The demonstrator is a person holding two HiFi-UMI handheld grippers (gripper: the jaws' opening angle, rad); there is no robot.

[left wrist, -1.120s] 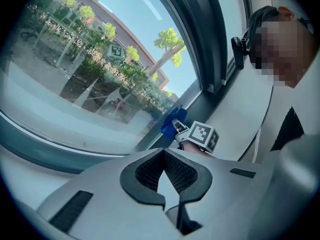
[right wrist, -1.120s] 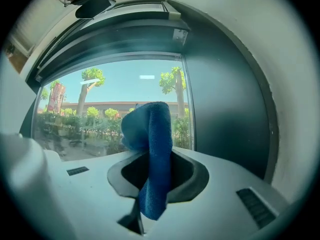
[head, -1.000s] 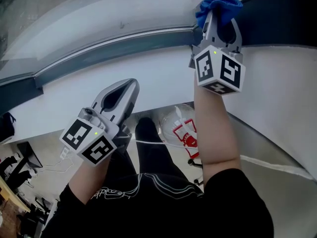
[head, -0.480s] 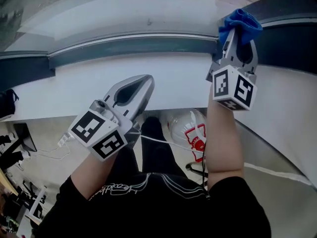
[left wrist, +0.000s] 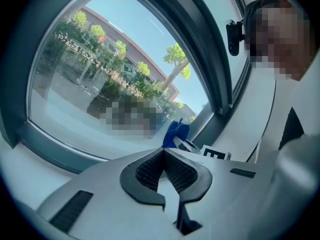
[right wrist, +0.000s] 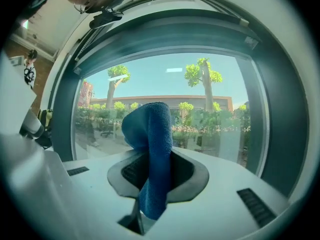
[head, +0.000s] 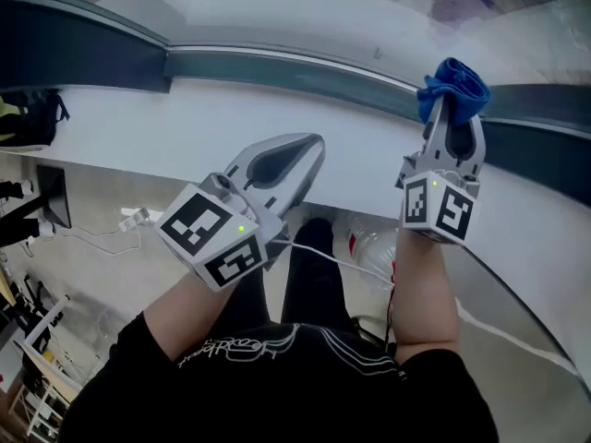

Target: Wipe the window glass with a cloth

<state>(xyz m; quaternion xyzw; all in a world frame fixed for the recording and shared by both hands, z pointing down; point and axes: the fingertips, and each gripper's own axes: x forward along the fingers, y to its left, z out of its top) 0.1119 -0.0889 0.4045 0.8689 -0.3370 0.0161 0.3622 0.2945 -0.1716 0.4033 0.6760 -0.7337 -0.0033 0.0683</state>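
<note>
Cloth (right wrist: 150,149) stays pinched in the right gripper's (head: 452,118) jaws. It has dropped level with the lower window frame (head: 277,63), so contact with the window glass (right wrist: 200,109) looks unestablished. Left gripper (head: 300,150) jaws are pressed together and empty.

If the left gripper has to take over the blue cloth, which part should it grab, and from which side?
Probably the bunched top of the blue cloth, which sticks out past the right gripper's shut jaws. The tail below lies inside that gripper. Come from the left, where the left gripper sits, and open its shut jaws first.
</note>
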